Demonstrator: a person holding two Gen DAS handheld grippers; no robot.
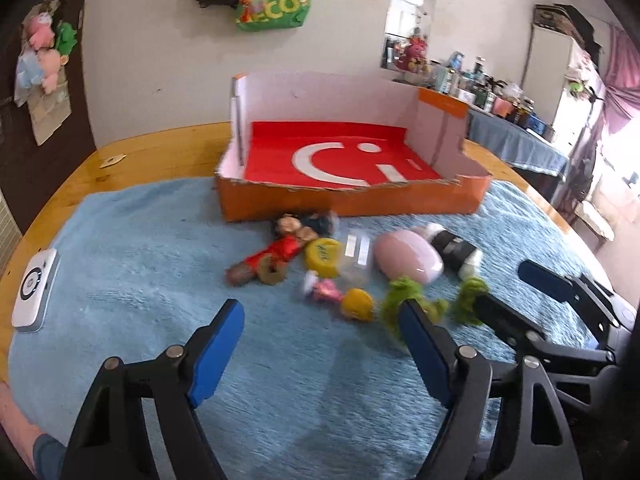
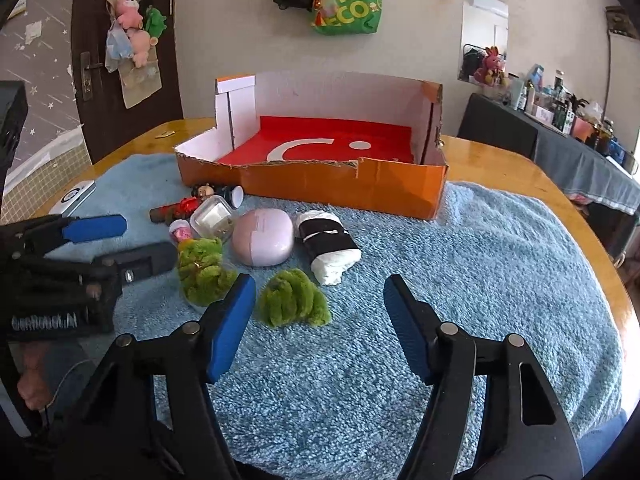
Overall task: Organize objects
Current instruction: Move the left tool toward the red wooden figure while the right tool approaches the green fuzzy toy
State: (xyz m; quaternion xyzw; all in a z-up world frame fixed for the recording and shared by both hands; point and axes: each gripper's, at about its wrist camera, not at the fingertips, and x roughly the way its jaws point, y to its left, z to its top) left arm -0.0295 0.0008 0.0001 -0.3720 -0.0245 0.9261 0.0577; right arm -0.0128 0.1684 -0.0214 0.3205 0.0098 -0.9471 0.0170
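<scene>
Wooden and round-edged, the table (image 2: 516,164) stands in a cluttered room, a green bag (image 2: 352,0) hanging on the wall behind it. Fluffy blue towel (image 2: 480,264) covers most of the tabletop. At the towel's far edge sits a cut-down orange cardboard box (image 2: 340,184) with white inner walls and a red floor, its long axis running left to right. Just in front of the box lies a huddle of small things: a doll in red (image 1: 276,254) lying slantwise, a smooth pink oval case (image 2: 262,240), a black-and-white cloth roll (image 2: 328,246) angled toward the box, and two fuzzy green tufts (image 2: 294,300). Left gripper (image 1: 320,356) and right gripper (image 2: 320,320) hover over the towel's near edge, blue-padded fingers spread apart, holding nothing.
</scene>
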